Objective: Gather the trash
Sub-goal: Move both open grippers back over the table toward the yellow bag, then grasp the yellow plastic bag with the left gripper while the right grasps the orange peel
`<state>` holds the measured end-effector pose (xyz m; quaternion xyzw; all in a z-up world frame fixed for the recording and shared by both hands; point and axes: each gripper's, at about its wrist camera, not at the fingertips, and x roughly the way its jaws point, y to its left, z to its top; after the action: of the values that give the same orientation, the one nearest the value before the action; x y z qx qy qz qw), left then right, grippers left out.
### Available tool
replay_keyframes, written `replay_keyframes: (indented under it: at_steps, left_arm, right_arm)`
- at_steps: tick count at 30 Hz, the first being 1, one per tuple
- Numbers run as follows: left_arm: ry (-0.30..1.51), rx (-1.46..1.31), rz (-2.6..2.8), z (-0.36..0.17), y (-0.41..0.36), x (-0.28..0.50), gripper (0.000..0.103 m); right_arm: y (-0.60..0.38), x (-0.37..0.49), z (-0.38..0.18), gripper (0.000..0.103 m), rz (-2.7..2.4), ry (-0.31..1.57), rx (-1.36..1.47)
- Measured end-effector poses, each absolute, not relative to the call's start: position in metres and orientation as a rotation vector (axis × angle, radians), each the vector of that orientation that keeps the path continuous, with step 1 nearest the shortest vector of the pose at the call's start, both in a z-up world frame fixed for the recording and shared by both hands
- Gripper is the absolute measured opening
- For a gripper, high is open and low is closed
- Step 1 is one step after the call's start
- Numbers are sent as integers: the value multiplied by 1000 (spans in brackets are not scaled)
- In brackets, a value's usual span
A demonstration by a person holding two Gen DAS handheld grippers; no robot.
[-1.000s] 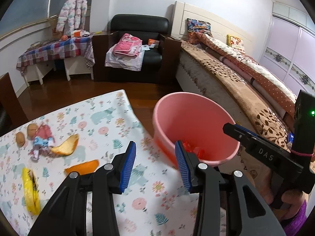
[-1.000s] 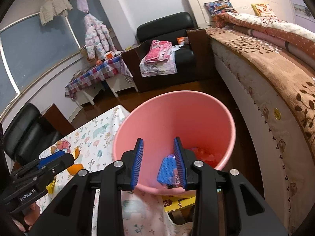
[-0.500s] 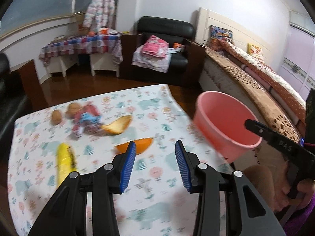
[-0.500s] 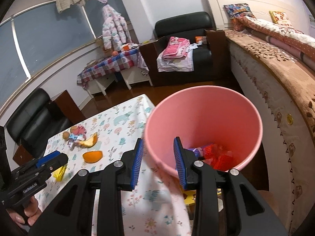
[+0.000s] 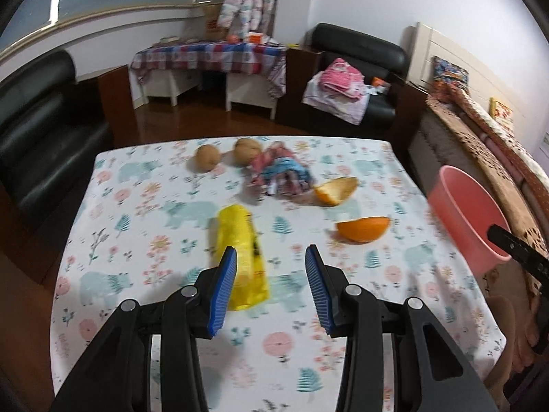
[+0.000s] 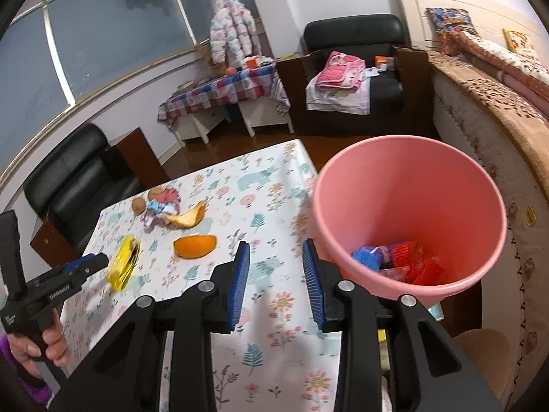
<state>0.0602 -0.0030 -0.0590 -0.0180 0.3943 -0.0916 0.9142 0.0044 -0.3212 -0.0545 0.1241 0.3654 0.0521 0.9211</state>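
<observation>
The left gripper (image 5: 271, 286) hangs over the flowered surface (image 5: 144, 206) with its jaws apart and nothing between them; the yellow wrapper (image 5: 242, 257) lies just ahead of its left jaw and the orange half (image 5: 363, 229) further ahead to the right. The right gripper (image 6: 276, 285) also has its jaws apart and empty, the pink bin (image 6: 408, 206) with wrappers inside just right of them, the orange peel (image 6: 187, 218) and crumpled wrapper (image 6: 161, 206) well ahead.

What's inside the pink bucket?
The pink bucket holds a blue wrapper and crumpled red wrappers. Anything beneath them, and the bucket's bottom, is covered.
</observation>
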Motion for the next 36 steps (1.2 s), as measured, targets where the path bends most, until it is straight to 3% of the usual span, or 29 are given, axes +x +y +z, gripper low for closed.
replay_keyframes:
  at_steps: [16, 18, 23, 27, 36]
  left_arm:
    - [911, -68, -135, -94, 9, 92, 41]
    - [921, -68, -134, -97, 7, 95, 41]
    - [924, -63, -133, -103, 6, 99, 41]
    - [925, -68, -117, -107, 8, 101, 27]
    - [903, -35, -124, -110, 8, 98, 26]
  right_arm:
    - [-282, 17, -72, 33, 324, 845, 221]
    - [-275, 23, -73, 42, 349, 853, 197]
    - [-254, 41, -72, 44, 415, 864, 111]
    - [-235, 57, -74, 44, 450, 873, 19]
    - [-196, 91, -81, 44, 548, 922, -260]
